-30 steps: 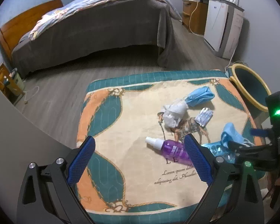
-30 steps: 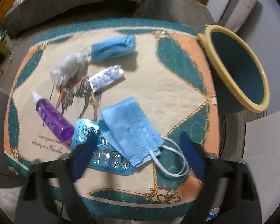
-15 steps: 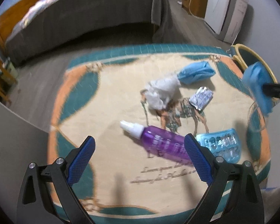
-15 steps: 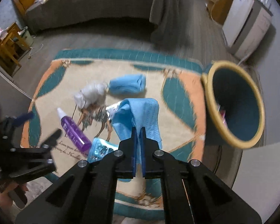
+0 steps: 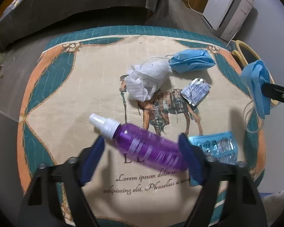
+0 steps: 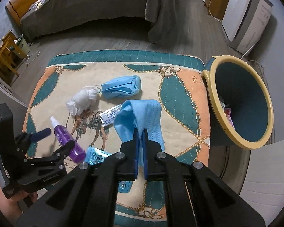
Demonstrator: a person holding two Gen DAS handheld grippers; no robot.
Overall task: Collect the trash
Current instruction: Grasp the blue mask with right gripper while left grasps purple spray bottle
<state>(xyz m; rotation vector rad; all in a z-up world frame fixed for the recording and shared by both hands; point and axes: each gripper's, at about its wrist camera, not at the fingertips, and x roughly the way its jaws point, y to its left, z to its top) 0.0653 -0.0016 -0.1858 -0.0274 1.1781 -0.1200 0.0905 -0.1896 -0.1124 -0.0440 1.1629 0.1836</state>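
Observation:
A purple spray bottle (image 5: pixel 147 147) lies on the patterned cloth (image 5: pixel 70 98). My left gripper (image 5: pixel 142 147) straddles it, its jaws closing, the pads not clearly pressing on it. My right gripper (image 6: pixel 140 132) is shut on a blue face mask (image 6: pixel 142 113), which hangs above the cloth to the left of the yellow-rimmed bin (image 6: pixel 210 87). Also on the cloth lie a crumpled white tissue (image 5: pixel 149 79), a folded blue mask (image 5: pixel 191 60), a foil packet (image 5: pixel 196 90) and a blue blister pack (image 5: pixel 215 147).
The bin stands off the cloth's right edge with some rubbish (image 6: pixel 227 113) inside. A bed (image 6: pixel 89 5) lies beyond the cloth, a white appliance (image 6: pixel 244 19) at the far right, wooden furniture (image 6: pixel 5 51) at the left.
My left gripper has sunk towards the purple bottle and its jaws have narrowed around it. My right gripper shut on the blue mask and lifted it off the cloth.

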